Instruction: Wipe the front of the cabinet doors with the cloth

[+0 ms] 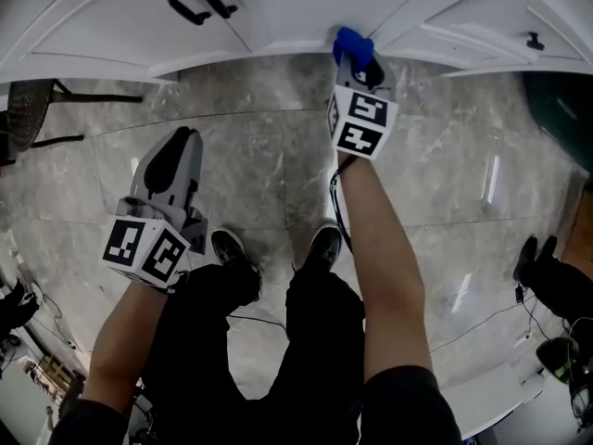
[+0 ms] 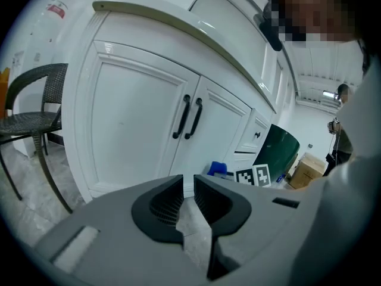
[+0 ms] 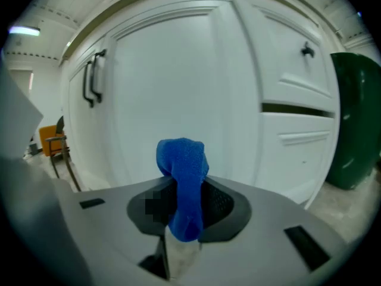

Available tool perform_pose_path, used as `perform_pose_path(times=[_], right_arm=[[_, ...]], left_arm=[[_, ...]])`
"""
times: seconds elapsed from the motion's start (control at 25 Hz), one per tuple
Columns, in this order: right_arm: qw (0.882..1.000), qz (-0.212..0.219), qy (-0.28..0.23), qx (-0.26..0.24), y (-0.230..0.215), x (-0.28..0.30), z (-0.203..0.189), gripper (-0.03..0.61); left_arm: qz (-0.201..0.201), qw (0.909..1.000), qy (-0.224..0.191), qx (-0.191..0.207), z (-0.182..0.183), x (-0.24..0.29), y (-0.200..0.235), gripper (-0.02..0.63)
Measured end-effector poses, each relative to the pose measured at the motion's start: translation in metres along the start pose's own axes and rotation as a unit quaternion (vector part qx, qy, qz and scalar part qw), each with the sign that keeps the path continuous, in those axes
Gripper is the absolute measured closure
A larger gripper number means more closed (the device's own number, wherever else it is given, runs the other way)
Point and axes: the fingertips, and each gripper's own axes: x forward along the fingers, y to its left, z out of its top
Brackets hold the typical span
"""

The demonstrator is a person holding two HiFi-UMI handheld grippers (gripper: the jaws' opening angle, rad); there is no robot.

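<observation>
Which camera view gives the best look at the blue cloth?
The right gripper view: the cloth sits at the centre, bunched and clamped in the right gripper, before a cabinet door. The head view shows only a blue tip; the left gripper view, a small distant patch.

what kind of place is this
Likely a kitchen or a similar indoor room: white cabinet doors with black handles, drawers beside them, a marble-look floor and a woven chair nearby.
</observation>
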Motion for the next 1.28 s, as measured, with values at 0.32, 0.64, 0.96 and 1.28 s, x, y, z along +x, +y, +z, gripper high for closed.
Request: perform_pose_path(times=[0.32,0.64,0.96,1.28], right_arm=[[0.985,0.165,-0.003,-0.048,0.204,0.040,-0.006,0.489],[0.992,0.121,0.008,-0.039,0.126,0.041,-0.007,0.489],[1.000,0.026,0.002,0.017,-0.031,0.027,-0.005,0.489],[0.997,-0.041,0.023,0.059,-0.096,0.010,-0.036,0.489]], left_arm=[[0.049,0.9986,-0.002,-0.020,-0.001,-0.036,0.055,0.557],[0.041,0.9990,0.001,-0.016,-0.006,-0.012,0.042,0.557],[-0.020,0.9995,0.023,0.007,-0.013,0.039,-0.037,0.557],[-0.023,0.9993,0.029,-0.004,-0.021,0.048,-0.047,0.557]])
